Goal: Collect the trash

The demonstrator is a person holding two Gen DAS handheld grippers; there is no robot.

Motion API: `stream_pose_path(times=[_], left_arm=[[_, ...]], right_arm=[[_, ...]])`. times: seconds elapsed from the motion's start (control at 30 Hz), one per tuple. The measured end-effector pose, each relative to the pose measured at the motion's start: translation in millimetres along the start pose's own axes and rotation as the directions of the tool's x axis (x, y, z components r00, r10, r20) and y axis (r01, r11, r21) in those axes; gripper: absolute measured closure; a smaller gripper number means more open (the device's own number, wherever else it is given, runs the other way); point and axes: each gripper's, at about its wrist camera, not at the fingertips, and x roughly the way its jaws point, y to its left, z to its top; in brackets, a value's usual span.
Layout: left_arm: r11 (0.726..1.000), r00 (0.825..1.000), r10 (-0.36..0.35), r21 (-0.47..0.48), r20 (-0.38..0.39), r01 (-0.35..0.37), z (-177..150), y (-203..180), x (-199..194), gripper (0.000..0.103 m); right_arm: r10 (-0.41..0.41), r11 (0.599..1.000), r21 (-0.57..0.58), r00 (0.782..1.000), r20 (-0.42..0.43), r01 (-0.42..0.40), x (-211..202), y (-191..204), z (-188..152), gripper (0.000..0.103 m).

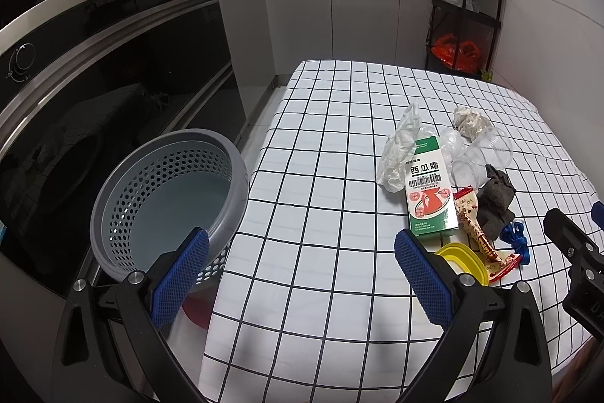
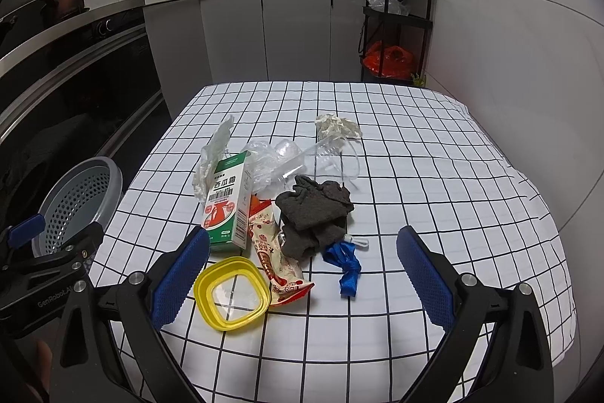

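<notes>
While nothing's grabbed: right gripper [image 2: 302, 274] and left gripper [image 1: 302, 274] jaws both spread wide
snack wrapper [image 2: 277, 255]: light, crinkly, slippery; I'd pinch its flat middle
basket [image 1: 166, 199]: waiting off the table's edge

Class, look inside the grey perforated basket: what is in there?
The grey basket shows only its bare pale floor; no trash is visible. The left claw finger hides a small part of its near rim.

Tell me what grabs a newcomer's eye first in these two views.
The heap of trash in the middle of the checked tablecloth: a green and white carton, a dark grey rag and a yellow lid nearest the camera. Off the table's left edge sits a grey perforated basket, nothing in it. Both the left hand-held gripper and right hand-held gripper are open, holding nothing.
</notes>
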Motion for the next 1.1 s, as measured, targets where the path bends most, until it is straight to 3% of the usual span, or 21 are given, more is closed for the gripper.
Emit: stream_pose_path(times=[1.1], left_arm=[[1.0,1.0,0.008,-0.001,0.013,-0.008,-1.8,1.9,-2.5,0.006]], right_arm=[[0.002,1.0,0.003,1.0,0.007,-0.002,-0.6,-0.1,-0.1,0.008]])
